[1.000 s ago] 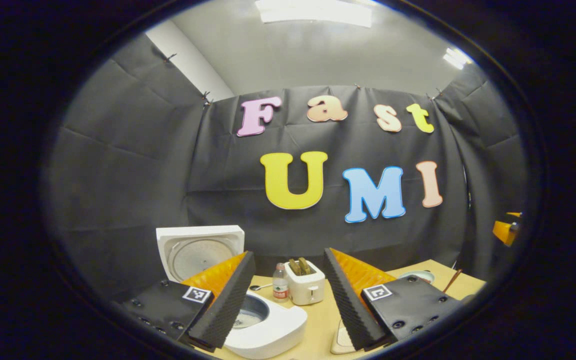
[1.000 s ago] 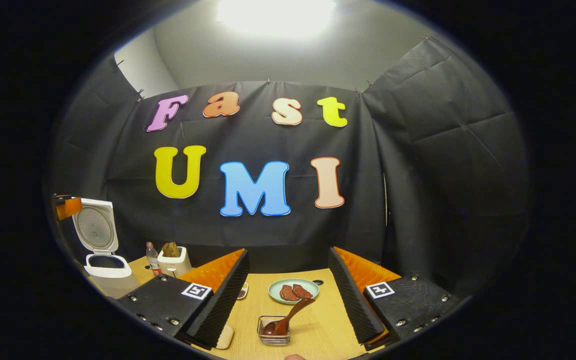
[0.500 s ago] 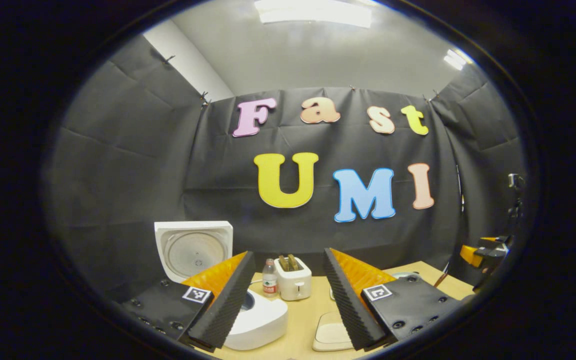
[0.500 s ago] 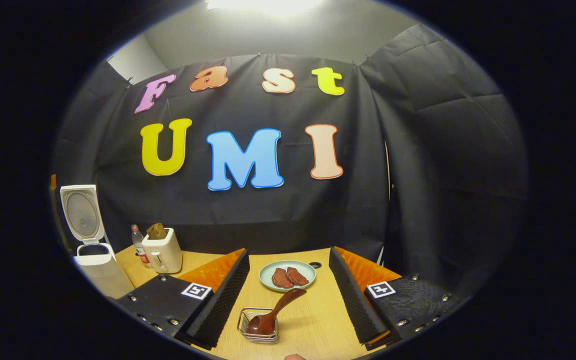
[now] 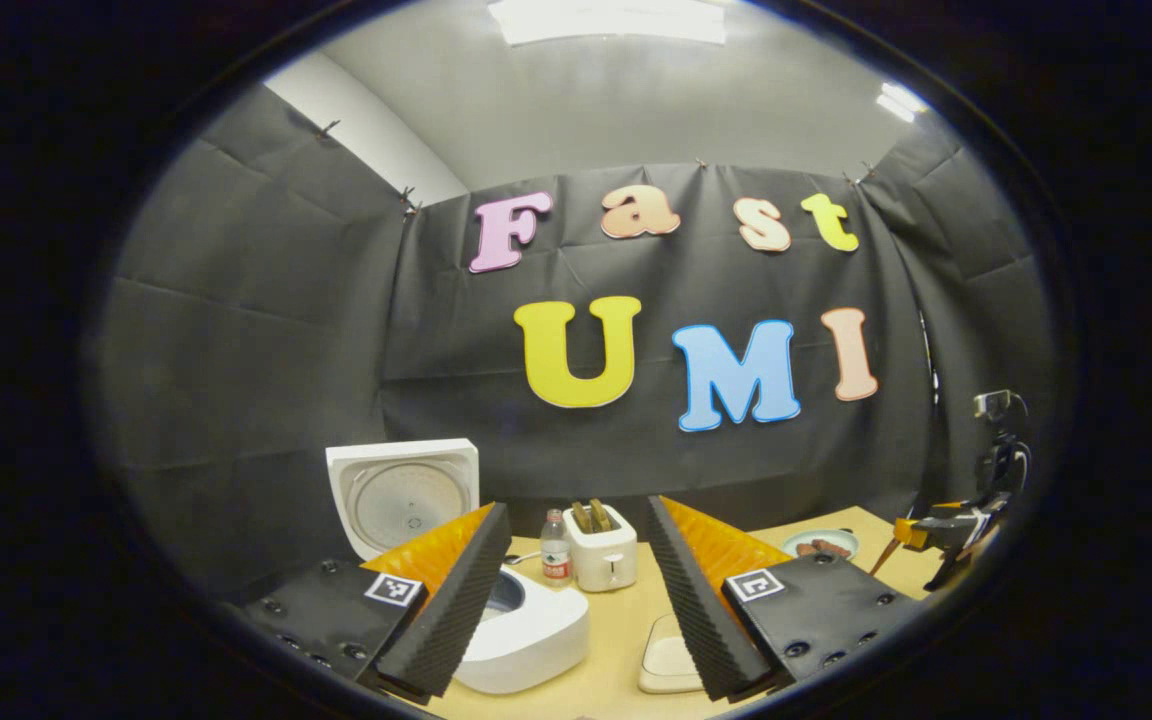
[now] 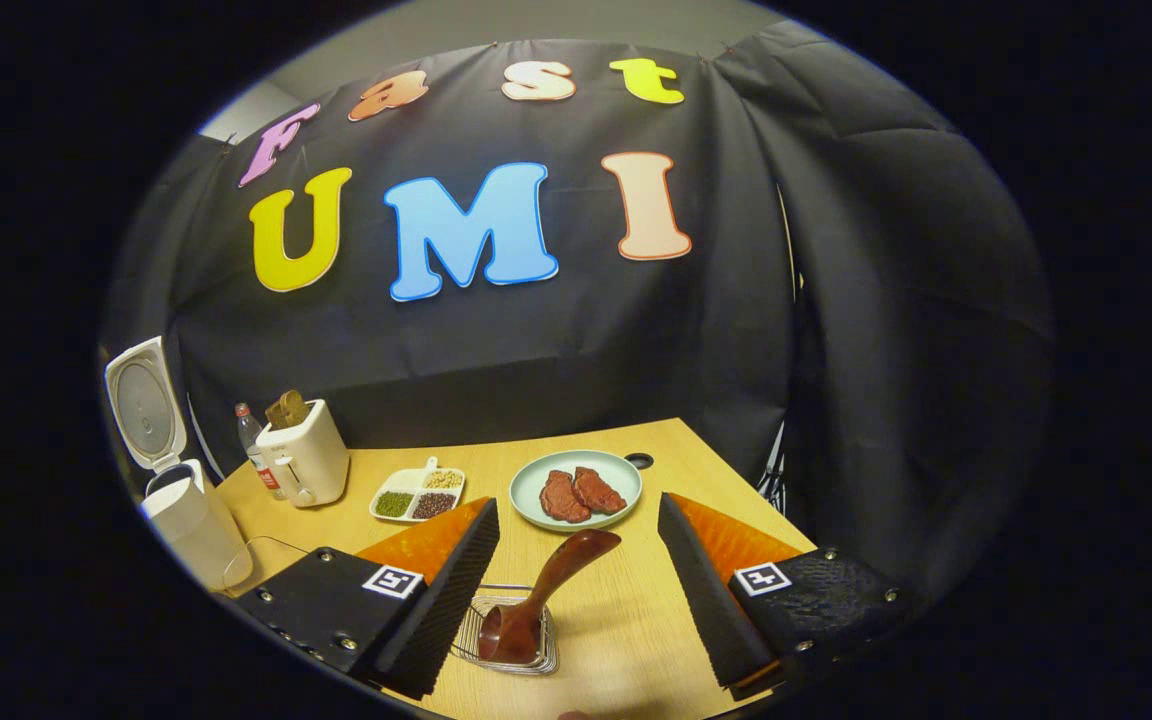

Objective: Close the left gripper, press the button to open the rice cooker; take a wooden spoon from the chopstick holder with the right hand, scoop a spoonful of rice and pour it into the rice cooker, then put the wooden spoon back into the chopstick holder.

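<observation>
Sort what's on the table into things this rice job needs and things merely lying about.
Needed: rice cooker with its lid up; wooden spoon standing in the wire chopstick holder; right gripper, open around the spoon's handle.

Lying about: toaster, water bottle, plate of meat, divided dish of beans.

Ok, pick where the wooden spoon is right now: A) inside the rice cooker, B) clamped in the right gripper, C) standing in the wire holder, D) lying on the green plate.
C: the wooden spoon stands bowl-down in the wire holder, between the open fingers of the right gripper, untouched.
</observation>
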The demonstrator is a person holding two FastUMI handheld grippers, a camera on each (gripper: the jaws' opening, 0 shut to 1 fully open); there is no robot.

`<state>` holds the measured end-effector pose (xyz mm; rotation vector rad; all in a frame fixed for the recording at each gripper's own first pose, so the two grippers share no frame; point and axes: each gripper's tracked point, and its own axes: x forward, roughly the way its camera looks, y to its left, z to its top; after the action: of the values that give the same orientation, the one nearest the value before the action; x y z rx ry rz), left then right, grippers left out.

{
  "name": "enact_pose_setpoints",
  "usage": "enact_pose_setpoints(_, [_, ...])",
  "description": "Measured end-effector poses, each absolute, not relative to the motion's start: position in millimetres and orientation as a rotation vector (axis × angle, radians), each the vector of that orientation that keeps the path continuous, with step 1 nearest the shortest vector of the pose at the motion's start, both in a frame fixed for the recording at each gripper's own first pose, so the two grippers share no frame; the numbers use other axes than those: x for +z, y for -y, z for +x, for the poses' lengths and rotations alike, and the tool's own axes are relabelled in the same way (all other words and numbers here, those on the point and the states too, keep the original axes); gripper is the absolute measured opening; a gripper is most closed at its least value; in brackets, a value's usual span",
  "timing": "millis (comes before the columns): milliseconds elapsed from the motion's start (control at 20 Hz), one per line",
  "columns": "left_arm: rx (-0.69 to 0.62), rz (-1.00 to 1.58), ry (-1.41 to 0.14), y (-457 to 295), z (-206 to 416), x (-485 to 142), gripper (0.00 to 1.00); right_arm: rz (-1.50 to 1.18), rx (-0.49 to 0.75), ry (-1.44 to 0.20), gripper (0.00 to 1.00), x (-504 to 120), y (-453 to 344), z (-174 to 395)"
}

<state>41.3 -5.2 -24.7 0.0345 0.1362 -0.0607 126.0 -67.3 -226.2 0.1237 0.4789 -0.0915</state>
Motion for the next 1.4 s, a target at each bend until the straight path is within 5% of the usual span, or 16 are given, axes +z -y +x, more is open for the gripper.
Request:
enact_pose_setpoints(450, [-0.008, 0.084, -0.162, -5.4, 24.7, -27.5, 0.96, 0.264, -0.086, -0.667, 0.96, -299.1, 55.8, 131.0])
enact_pose_setpoints(550, [0.011, 0.09, -0.171, -11.8, 23.9, -28.6, 0.96, 0.291, -0.085, -0.699, 0.82, -307.1, 52.6, 132.4])
enact_pose_setpoints(700, [0.028, 0.092, -0.167, -16.0, 23.0, -24.9, 0.96, 0.329, -0.061, -0.755, 0.85, -320.0, 42.5, 129.1])
enact_pose_setpoints(800, [0.035, 0.091, -0.165, -19.8, 21.7, -25.6, 0.95, 0.363, -0.048, -0.76, 0.45, -315.8, 34.1, 128.8])
enact_pose_setpoints(850, [0.038, 0.091, -0.165, -21.2, 21.5, -25.4, 0.95, 0.366, -0.029, -0.772, 0.36, -322.0, 28.1, 129.1])
enact_pose_setpoints(950, [0.041, 0.093, -0.174, -22.9, 20.9, -26.9, 0.96, 0.368, -0.026, -0.772, 0.4, -317.6, 24.7, 124.0])
enact_pose_setpoints(1000, [0.042, 0.093, -0.174, -24.9, 21.2, -27.7, 0.96, 0.401, -0.015, -0.76, 0.11, -314.9, 20.4, 125.2])
enact_pose_setpoints(1400, [0.045, 0.061, -0.173, -37.7, 24.1, -32.8, 0.95, 0.298, 0.014, -0.673, 0.11, -277.8, 12.4, 124.2])
